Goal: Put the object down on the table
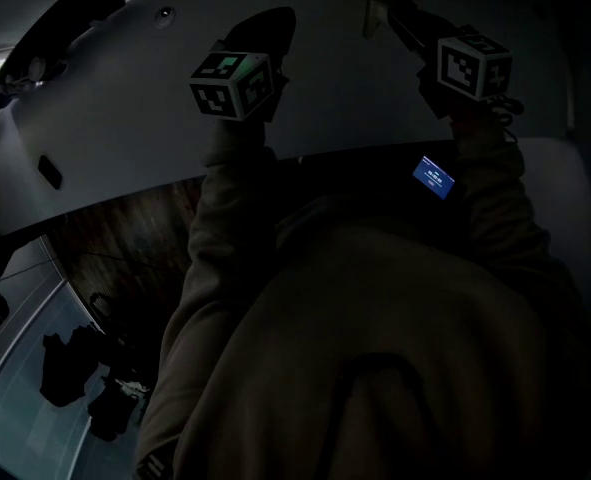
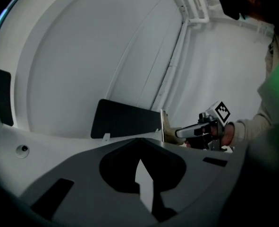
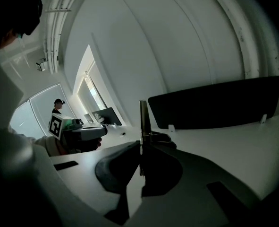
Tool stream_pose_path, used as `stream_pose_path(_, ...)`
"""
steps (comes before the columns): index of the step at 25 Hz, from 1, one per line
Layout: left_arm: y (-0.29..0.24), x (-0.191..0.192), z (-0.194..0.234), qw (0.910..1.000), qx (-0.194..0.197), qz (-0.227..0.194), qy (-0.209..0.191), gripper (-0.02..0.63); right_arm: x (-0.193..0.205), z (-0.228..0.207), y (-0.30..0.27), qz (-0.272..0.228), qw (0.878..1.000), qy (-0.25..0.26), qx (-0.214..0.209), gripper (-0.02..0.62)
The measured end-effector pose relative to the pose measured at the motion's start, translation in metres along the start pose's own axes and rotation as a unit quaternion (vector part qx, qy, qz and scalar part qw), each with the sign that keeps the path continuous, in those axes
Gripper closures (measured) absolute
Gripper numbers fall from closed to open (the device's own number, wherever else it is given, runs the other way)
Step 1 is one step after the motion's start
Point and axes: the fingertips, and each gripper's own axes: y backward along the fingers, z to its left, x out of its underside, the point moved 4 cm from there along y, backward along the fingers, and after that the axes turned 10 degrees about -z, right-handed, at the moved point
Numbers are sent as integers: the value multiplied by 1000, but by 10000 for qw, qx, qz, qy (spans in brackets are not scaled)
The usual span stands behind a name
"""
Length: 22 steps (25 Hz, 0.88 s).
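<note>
- Head view is very dark. The panel [image 1: 115, 98] is held up across the far side between your two grippers, and you can't see its underside or what lies under it. You may misjudge when it lands.
- The right gripper [image 3: 140, 145] is clamped shut on a thin upright rib [image 3: 142, 117] of the panel. That hold is narrow, so if the panel's weight swings, the rib could bend or slide out of the jaws.
- The left gripper [image 2: 139, 148] looks closed on the panel's near edge, with its tips together. A pinch at the edge could peel off if the far side drops first.
- With one hold on each end, lowering one hand faster than the other would twist the panel and strain both holds.
- The black divider [image 3: 215, 103] stands on the table [image 3: 233, 132] just beyond the panel. Pushing too far forward could knock the far edge into it.
- No view shows whether any part of the panel touches the table. If you open either gripper before it rests flat, it could drop or tip.
- If much of the panel overhangs the near side when released, it could slide off.
</note>
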Motion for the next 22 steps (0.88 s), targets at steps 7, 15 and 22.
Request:
stream_pose_path(7, -3, 44, -7, 9986, -186, 496, -11, 611, 41, -14, -3, 268, 9991, -339, 29, 574)
stream_pose_path(15, 2, 85, -6, 9973, -202, 684, 171, 611, 93, -18, 0, 638, 9960, -622, 115, 574)
stream_pose_path(22, 4, 117, -7, 9947, -227, 992, 173, 611, 108, -27, -1, 539, 9899, -1312, 21, 574)
